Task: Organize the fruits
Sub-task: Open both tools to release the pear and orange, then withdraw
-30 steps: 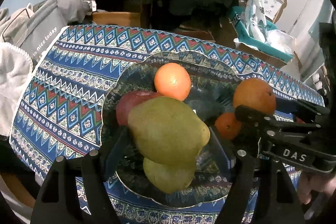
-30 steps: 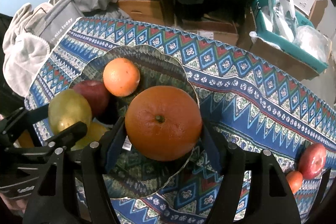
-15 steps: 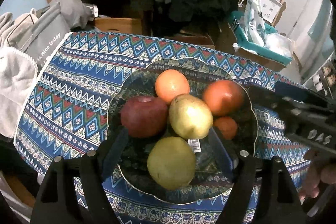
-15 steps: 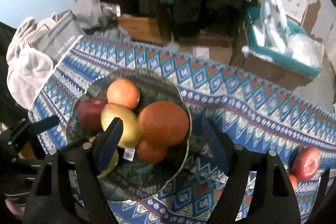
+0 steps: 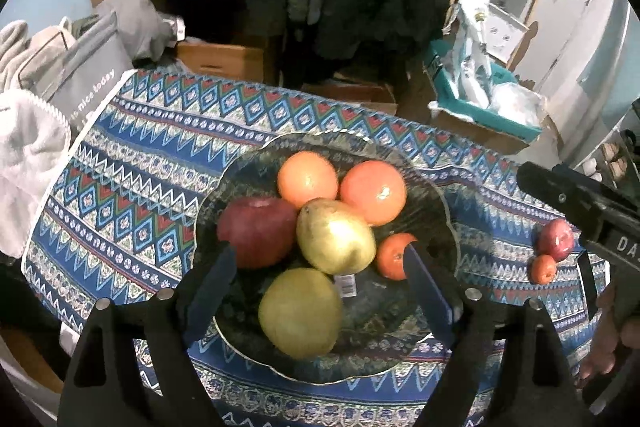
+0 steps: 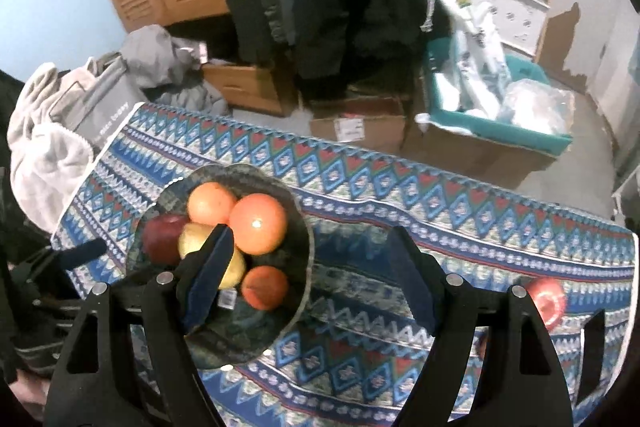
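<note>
A dark patterned bowl (image 5: 436,195) on the blue zigzag tablecloth holds two oranges (image 5: 373,191), a red apple (image 5: 258,233), two pears (image 5: 335,235) and a small mandarin (image 5: 394,255). My left gripper (image 5: 320,287) is open and empty, above the bowl's near side. My right gripper (image 6: 310,277) is open and empty, raised over the cloth just right of the bowl (image 6: 306,251). A red apple (image 5: 557,239) and a small mandarin (image 5: 543,269) lie on the cloth at the right; the apple also shows in the right wrist view (image 6: 548,301).
Grey bags and a white towel (image 5: 28,151) lie off the table's left end. Cardboard boxes (image 6: 356,125) and a teal bin (image 6: 496,123) sit on the floor beyond the far edge. The right gripper's body (image 5: 588,211) shows at the right in the left wrist view.
Both grippers let go of their fruit, the pear and the big orange, which now lie in the bowl. Both grippers opened and pulled up and back; the right one shifted right.
</note>
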`<state>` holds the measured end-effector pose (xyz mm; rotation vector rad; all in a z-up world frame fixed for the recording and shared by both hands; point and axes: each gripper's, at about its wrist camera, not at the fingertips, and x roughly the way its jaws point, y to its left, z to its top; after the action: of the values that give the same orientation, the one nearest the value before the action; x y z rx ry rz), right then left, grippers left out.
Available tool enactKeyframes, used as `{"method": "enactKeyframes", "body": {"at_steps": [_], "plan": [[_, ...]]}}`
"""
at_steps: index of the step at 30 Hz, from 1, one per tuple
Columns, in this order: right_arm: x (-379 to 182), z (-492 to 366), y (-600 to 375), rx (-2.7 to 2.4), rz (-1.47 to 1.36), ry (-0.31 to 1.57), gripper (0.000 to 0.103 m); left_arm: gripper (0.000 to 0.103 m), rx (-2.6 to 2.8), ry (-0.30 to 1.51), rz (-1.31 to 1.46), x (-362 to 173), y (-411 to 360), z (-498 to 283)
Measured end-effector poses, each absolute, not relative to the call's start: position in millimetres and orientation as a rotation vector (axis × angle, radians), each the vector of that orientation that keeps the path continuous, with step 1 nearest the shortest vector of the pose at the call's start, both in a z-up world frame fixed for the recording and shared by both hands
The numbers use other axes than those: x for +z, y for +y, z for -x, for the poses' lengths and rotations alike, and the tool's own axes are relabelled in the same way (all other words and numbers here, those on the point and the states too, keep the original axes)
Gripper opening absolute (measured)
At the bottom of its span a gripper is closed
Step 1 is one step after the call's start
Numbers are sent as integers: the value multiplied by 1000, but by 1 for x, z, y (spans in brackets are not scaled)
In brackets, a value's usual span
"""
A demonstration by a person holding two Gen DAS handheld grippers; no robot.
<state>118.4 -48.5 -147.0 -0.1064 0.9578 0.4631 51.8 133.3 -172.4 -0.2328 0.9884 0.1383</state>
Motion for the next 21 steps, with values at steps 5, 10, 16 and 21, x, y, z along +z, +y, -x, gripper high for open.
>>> {"method": "enactKeyframes", "body": {"at_steps": [5,10,16,21], "plan": [[-139,-116,-72,420,98,943,79,86,115,977,223,-163,120,-54],[-131,-111,-94,381,95,923,79,86,97,968,201,-156,106,-57],[-122,-107,-123,330,83,903,79,86,71,966,184,-148,86,-59],[-120,-105,-150,284,62,900,79,86,48,964,160,-143,67,-62]]}}
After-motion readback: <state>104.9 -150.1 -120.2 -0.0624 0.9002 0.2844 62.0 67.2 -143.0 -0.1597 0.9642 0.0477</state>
